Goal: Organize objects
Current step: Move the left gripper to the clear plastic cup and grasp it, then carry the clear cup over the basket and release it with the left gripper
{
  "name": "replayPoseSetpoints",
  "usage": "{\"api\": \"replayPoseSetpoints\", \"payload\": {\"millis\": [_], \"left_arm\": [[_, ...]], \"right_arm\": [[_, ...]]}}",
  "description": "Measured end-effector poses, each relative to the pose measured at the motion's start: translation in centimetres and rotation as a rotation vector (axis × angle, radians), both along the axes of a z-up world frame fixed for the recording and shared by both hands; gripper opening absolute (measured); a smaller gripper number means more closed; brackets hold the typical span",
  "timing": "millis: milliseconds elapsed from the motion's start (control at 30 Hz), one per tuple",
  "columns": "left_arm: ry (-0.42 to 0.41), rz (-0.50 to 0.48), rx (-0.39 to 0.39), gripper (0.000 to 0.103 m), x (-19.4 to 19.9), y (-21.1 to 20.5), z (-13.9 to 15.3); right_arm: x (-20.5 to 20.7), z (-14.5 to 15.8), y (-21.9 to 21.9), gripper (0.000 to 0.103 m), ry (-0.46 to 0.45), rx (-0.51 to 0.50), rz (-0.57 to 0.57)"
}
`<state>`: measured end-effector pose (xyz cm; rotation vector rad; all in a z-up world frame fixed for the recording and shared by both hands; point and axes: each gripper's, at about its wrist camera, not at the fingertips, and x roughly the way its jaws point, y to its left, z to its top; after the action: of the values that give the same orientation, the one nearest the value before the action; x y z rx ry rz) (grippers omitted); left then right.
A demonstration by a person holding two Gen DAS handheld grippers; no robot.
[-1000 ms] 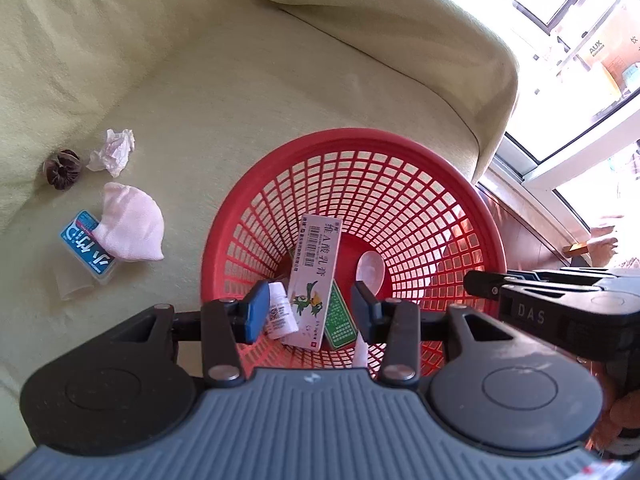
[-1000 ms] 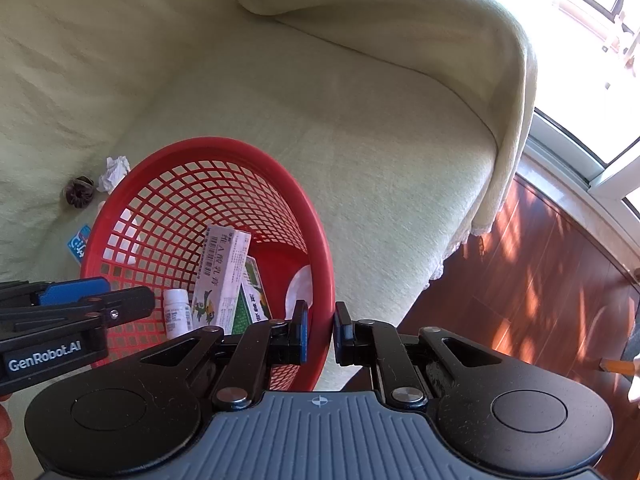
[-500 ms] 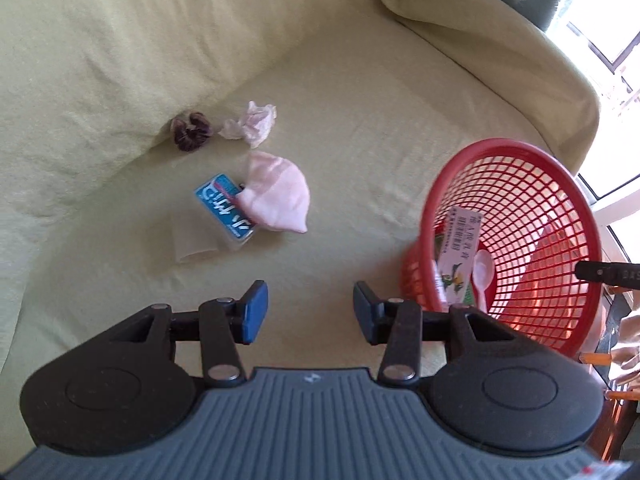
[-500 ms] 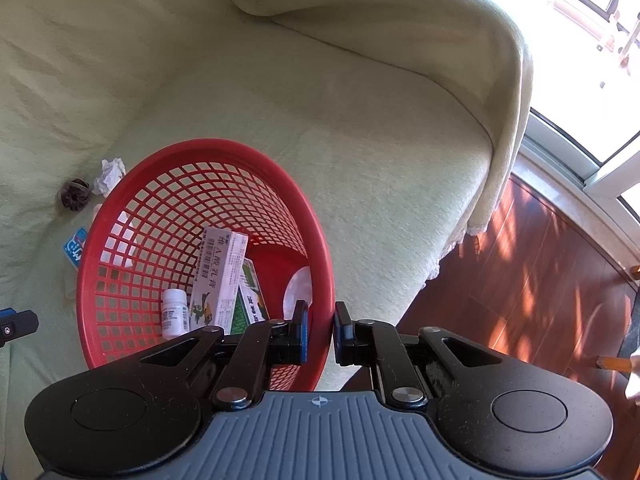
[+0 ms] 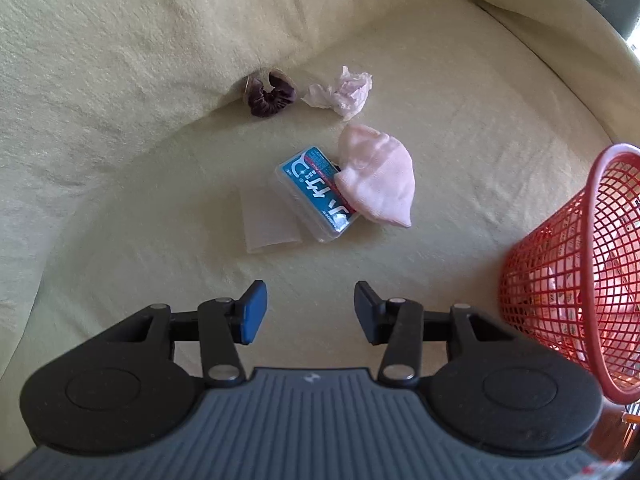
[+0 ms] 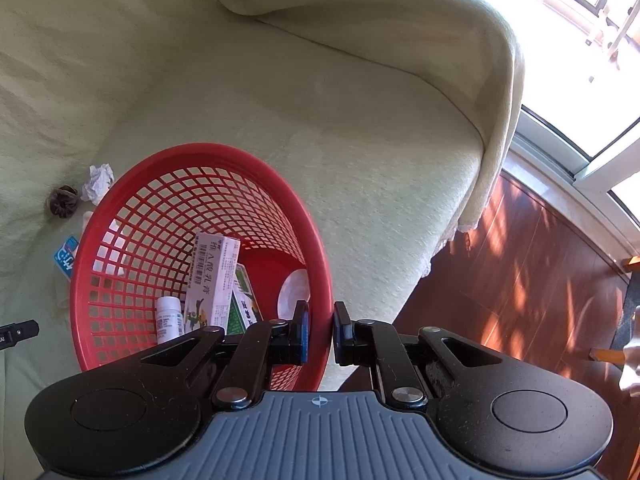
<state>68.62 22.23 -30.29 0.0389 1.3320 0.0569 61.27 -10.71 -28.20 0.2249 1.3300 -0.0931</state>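
Left gripper (image 5: 307, 307) just swung off the red basket (image 6: 320, 264), jaws apart and empty, toward the blue box (image 5: 316, 190) at 12 o'clock while the right gripper (image 6: 321, 332) stays clamped on the rim, so another pickup looks next.

Green-covered sofa (image 5: 440, 80) with scrunchie (image 5: 271, 94), tissue (image 5: 343, 92), basket (image 6: 132, 216).

Ahead of the left jaws lay a blue-labelled case (image 5: 316, 194) with large white Japanese-style characters, not clearly legible; just left of the right jaws, inside the basket (image 6: 320, 264), a white carton (image 6: 212, 280) bore "维A酸乳膏" above a barcode; a green box (image 6: 244, 304) and small bottle (image 6: 169, 320) carried print too small to read.
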Motion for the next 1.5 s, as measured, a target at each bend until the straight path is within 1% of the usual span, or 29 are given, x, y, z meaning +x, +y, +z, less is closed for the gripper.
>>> {"api": "replayPoseSetpoints", "payload": {"millis": [67, 167, 333, 467, 800, 967, 1067, 1200, 1267, 1367, 1500], "left_arm": [[0.005, -0.003, 0.016, 0.043, 0.6, 0.4, -0.7], [-0.001, -0.002, 0.015, 0.043, 1.4, 1.4, -1.9], [0.015, 0.0, 0.04, 0.043, 3.1, 2.9, -4.4], [0.025, -0.004, 0.036, 0.044, 4.5, 3.9, -6.2], [0.052, -0.053, 0.081, 0.052, 7.2, 3.6, -10.6], [0.054, -0.063, 0.107, 0.051, 7.9, 3.9, -12.1], [0.041, -0.067, 0.088, 0.05, 8.0, 4.5, -12.2], [0.041, -0.096, 0.115, 0.049, 7.3, 5.0, -11.9], [0.048, -0.087, 0.115, 0.049, 6.5, 5.6, -11.6], [0.044, -0.064, 0.101, 0.049, 5.2, 6.4, -10.3], [0.027, -0.036, 0.058, 0.049, 3.0, 6.2, -7.3]], "right_arm": [[0.0, 0.0, 0.0, 0.008, 0.005, -0.002, -0.011], [0.1, -0.1, -0.2, 0.008, 0.01, -0.003, -0.035], [0.3, -0.2, -0.7, 0.008, 0.019, 0.001, -0.065], [0.5, -0.2, -0.8, 0.008, 0.027, -0.005, -0.082], [1.0, 0.0, -0.4, 0.008, 0.039, -0.021, -0.09], [0.9, -0.2, -0.5, 0.008, 0.043, -0.026, -0.091], [0.9, -0.2, -0.5, 0.008, 0.044, -0.029, -0.092], [0.9, -0.2, -0.5, 0.008, 0.046, -0.033, -0.09], [0.9, -0.2, -0.5, 0.008, 0.046, -0.031, -0.091], [0.8, -0.2, -0.5, 0.008, 0.045, -0.029, -0.088], [0.5, -0.2, -0.5, 0.008, 0.043, -0.027, -0.086]]}}
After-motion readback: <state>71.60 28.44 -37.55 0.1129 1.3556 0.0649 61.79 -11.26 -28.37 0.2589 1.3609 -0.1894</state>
